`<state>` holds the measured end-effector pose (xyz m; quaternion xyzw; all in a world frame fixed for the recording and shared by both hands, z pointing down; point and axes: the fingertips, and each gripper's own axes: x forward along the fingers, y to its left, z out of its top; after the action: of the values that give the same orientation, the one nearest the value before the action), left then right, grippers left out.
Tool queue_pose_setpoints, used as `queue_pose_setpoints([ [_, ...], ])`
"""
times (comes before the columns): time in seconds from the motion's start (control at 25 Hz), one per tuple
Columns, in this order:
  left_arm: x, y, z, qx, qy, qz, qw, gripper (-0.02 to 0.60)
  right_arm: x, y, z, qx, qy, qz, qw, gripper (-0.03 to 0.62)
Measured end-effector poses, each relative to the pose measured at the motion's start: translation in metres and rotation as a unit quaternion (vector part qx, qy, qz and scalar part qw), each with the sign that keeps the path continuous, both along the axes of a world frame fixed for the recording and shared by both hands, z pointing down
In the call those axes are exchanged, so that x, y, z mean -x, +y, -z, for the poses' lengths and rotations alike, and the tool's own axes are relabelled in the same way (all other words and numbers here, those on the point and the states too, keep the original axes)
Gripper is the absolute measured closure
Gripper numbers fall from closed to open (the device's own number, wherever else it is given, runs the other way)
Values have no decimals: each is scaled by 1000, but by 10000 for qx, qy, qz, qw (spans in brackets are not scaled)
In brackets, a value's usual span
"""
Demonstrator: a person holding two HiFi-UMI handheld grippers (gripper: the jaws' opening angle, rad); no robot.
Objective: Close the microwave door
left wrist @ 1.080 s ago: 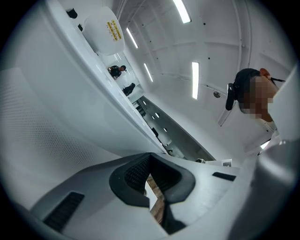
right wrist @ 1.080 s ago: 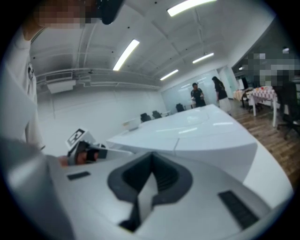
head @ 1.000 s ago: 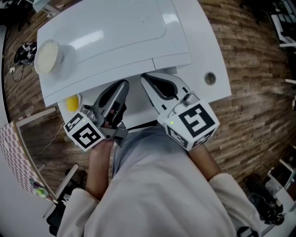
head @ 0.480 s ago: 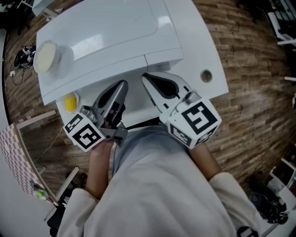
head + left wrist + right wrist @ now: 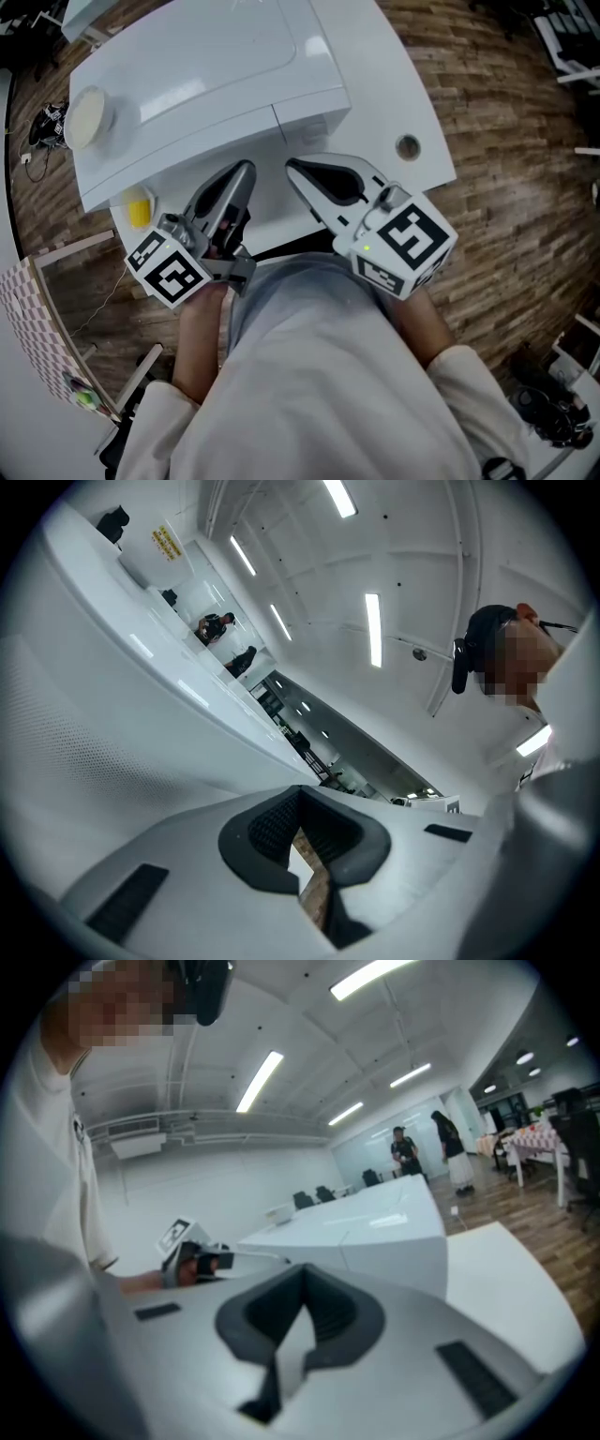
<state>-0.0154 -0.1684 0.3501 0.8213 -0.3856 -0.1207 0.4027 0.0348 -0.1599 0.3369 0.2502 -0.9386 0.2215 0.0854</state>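
white microwave (image 5: pixel 206 66) sits at the top of the head view on a white table (image 5: pixel 412 84), its front edge facing the person. from above no door stands out from that front; in the right gripper view the box shows a flat face with one upright seam, and nothing swung away from it, so the door looks shut against the body.

both grippers are held low, close to the person's body, jaws pointing at the microwave's front but apart from it. the left gripper (image 5: pixel 242 176) has its dark jaws together at the tips – only a thin slit of wooden floor (image 5: pixel 525 216) shows through the hollow between its pads, and nothing is in it. the right gripper (image 5: pixel 298 169), the white one, also has its jaws closed on nothing.

a round pale dish (image 5: pixel 84 117) rests on the microwave's top near its left end. a small yellow thing (image 5: pixel 138 211) lies on the table just beside the microwave's left front corner – too small to name. a round hole (image 5: pixel 407 146) is in the tabletop to the right.
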Motion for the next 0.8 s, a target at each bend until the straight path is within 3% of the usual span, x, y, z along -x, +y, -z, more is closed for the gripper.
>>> queue_pose_setpoints([
  [0.8, -36, 12, -4, 63, -78, -256, 9996, 565, -46, 16, -1, 98, -17, 29, 9999, 576],
])
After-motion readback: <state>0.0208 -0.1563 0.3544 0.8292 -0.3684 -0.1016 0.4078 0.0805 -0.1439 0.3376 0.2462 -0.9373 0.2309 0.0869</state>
